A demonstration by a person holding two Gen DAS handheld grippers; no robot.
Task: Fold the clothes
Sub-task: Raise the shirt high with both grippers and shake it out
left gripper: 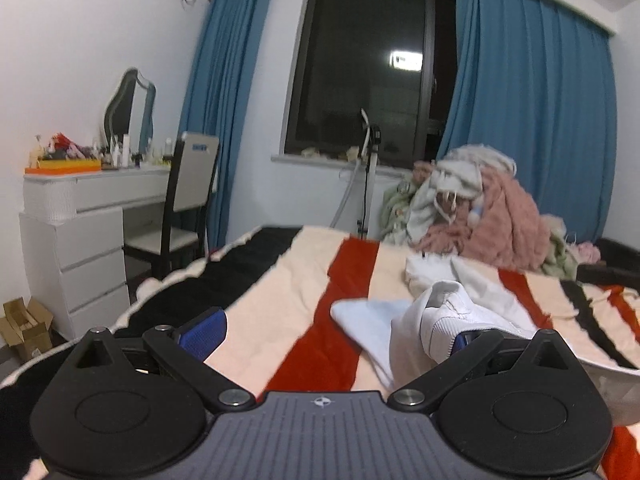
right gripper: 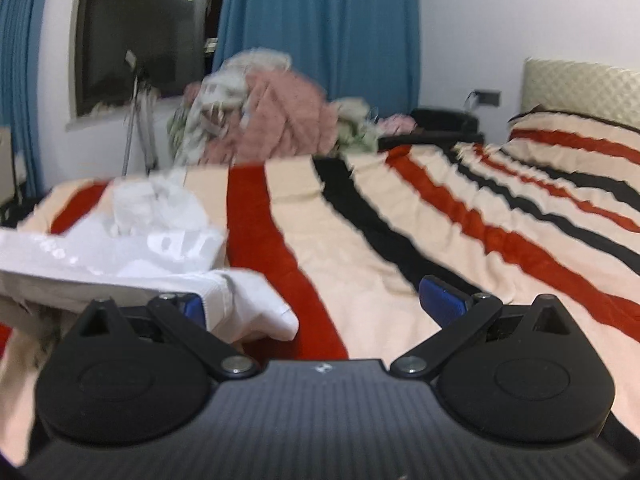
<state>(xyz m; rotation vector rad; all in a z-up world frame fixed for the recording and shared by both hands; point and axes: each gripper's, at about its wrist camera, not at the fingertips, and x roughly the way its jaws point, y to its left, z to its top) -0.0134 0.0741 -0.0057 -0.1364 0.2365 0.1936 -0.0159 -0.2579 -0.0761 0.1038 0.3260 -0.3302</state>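
Observation:
A white garment (left gripper: pixel 452 312) lies crumpled on the striped bed cover (left gripper: pixel 280 292). My left gripper (left gripper: pixel 332 332) is open; the garment's ribbed edge drapes over its right blue fingertip (left gripper: pixel 460 342), and the left fingertip (left gripper: pixel 202 332) is bare. In the right wrist view the same white garment (right gripper: pixel 132 236) lies at the left, and a fold of it rests against the left fingertip (right gripper: pixel 192 306) of my open right gripper (right gripper: pixel 316 304). Nothing sits between either pair of jaws.
A pile of pink, white and green clothes (left gripper: pixel 472 208) sits beyond the bed's far edge, below the window (left gripper: pixel 368 64). A white dressing table (left gripper: pixel 80 216) and chair (left gripper: pixel 180 208) stand at the left. The headboard (right gripper: pixel 580 88) is at the far right.

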